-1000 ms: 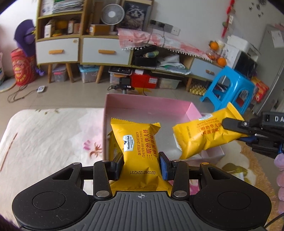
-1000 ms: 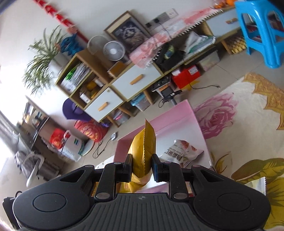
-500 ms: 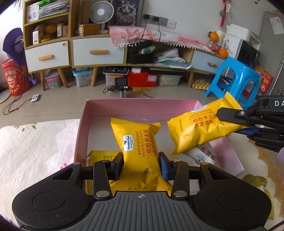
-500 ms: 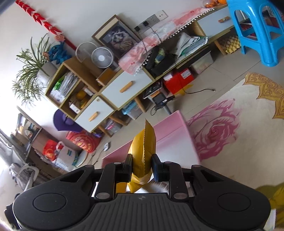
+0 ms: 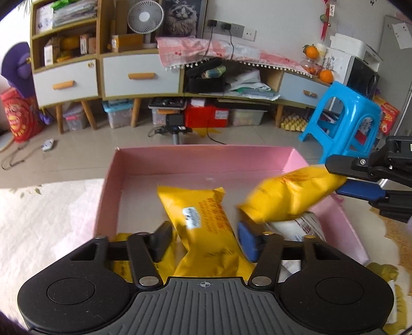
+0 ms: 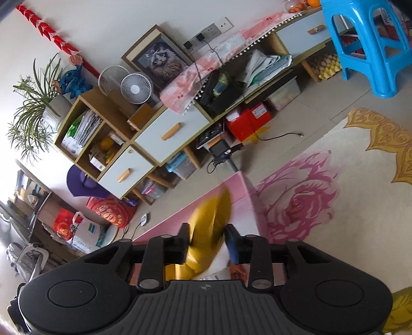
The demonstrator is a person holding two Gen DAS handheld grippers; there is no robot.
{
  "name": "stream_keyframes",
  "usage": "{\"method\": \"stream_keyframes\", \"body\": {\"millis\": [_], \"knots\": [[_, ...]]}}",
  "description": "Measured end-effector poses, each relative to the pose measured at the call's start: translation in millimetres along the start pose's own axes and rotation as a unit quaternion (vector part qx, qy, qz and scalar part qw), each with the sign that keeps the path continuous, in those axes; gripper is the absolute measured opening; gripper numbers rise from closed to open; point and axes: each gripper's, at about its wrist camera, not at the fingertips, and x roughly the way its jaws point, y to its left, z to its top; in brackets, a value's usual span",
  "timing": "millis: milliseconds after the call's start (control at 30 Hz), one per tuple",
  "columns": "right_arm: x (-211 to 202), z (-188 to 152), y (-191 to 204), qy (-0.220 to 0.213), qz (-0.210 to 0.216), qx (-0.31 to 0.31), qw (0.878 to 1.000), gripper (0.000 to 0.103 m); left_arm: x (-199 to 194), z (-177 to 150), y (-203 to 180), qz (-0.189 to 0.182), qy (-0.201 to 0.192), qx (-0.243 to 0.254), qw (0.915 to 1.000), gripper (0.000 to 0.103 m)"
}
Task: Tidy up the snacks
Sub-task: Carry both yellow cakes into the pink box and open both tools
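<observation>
Both yellow packets (image 5: 203, 226) drop into pink box (image 5: 206, 162).

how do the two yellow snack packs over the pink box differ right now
The left gripper's pack stands lengthwise between wide-open jaws, label facing the camera. The right gripper's pack hangs slantwise, gripped end highest, between narrower jaws that have just been opening. Both are yellow, blurred, over the pink box.

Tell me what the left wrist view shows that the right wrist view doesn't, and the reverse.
Left wrist only: the whole pink box, a white snack bag in it, and the right gripper reaching in from the side.

Right wrist only: the potted plant, the red garland and the rose-patterned mat.

Both: each gripper's jaws have just been opening around a blurred yellow packet over the box; also the fan and blue stool.
</observation>
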Motion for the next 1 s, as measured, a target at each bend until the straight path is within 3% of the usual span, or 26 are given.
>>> {"method": "stream_keyframes", "body": {"millis": [100,200,667,1000], "knots": [[-4,3,-4,-0.005,0.004,0.015,1.000,0.035,-6,1,-1,0.004,-0.008,0.006,0.9999,0.076],[-12,6,-5,-0.014,0.008,0.024,1.000,0.043,-14,2,-2,0.005,-0.011,0.008,0.9999,0.082],[-52,0,29,-0.001,0.004,-0.033,0.999,0.079,-73,-7,-1,0.017,-0.003,0.032,0.9993,0.094],[-81,-24,55,0.031,-0.030,-0.109,0.993,0.091,-117,-35,5,0.019,0.003,0.049,0.9986,0.097]]}}
